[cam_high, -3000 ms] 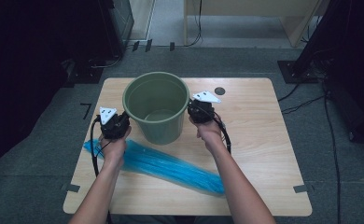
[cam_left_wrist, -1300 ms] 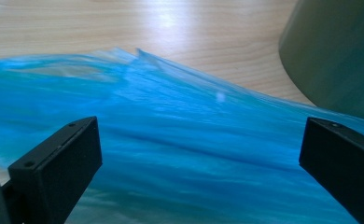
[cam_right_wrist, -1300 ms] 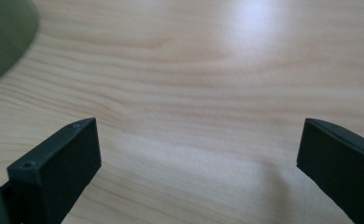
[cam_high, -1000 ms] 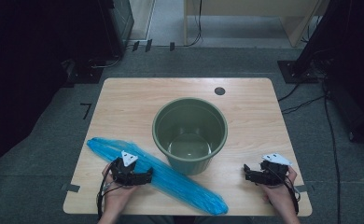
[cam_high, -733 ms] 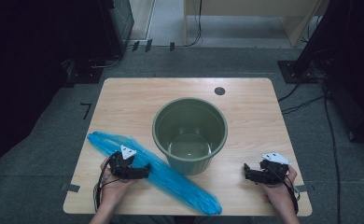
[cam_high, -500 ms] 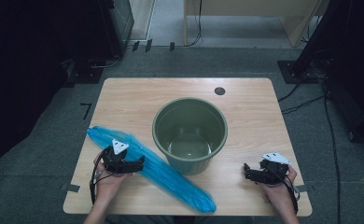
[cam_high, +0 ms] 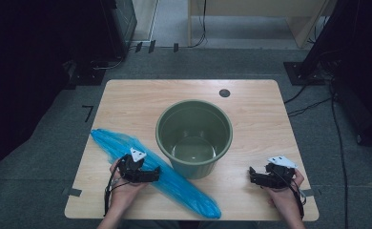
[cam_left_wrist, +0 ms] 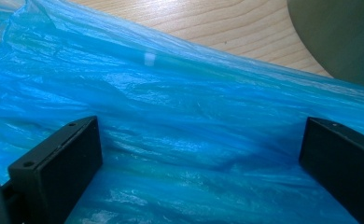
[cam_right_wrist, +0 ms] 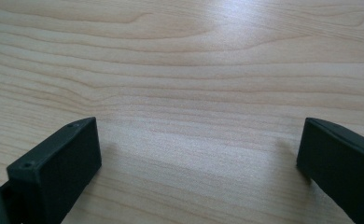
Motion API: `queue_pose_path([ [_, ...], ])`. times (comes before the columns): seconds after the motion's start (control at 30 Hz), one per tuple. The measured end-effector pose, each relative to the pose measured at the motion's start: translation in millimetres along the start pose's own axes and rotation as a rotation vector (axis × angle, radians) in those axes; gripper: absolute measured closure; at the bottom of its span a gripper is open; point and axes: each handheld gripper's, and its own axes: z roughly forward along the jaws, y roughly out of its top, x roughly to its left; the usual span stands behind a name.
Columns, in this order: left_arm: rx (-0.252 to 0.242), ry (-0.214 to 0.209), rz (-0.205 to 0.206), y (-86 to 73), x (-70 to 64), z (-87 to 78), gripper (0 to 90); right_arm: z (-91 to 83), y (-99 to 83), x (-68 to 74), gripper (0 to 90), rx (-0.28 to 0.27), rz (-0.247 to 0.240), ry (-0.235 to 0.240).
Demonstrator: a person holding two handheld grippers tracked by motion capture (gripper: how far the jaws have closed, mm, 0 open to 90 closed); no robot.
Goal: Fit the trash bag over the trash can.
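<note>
Left claw (cam_high: pixel 155 172) wide open over blue plastic bag (cam_high: pixel 184 188) — crinkled, glossy, translucent; right claw (cam_high: pixel 252 175) open, empty.

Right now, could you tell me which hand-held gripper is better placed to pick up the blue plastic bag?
Left. The left hand-held gripper hovers open over the blue plastic bag, its jaws straddling it. The right hand-held gripper is open over bare table, beyond the green bucket.
</note>
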Motion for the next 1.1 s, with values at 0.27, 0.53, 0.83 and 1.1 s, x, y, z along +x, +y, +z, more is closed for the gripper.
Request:
queue_pose_path([
  [0.27,-0.097,0.016,-0.010,-5.9,5.7,-5.5,28.9,-0.2,-0.3,0.0,0.0,-0.001,0.004,-0.004],
  [0.53,-0.127,-0.023,-0.019,-7.2,15.1,-7.6,88.4,-0.2,-0.3,0.0,0.0,-0.001,0.004,-0.004],
  [0.83,-0.230,-0.040,-0.044,2.3,25.1,-32.5,90.0,0.0,-0.1,0.0,0.0,-0.001,0.005,-0.004],
  [1.1,-0.391,-0.030,-0.051,10.8,23.9,-62.0,90.0,0.0,-0.1,0.0,0.0,-0.001,0.003,-0.004],
])
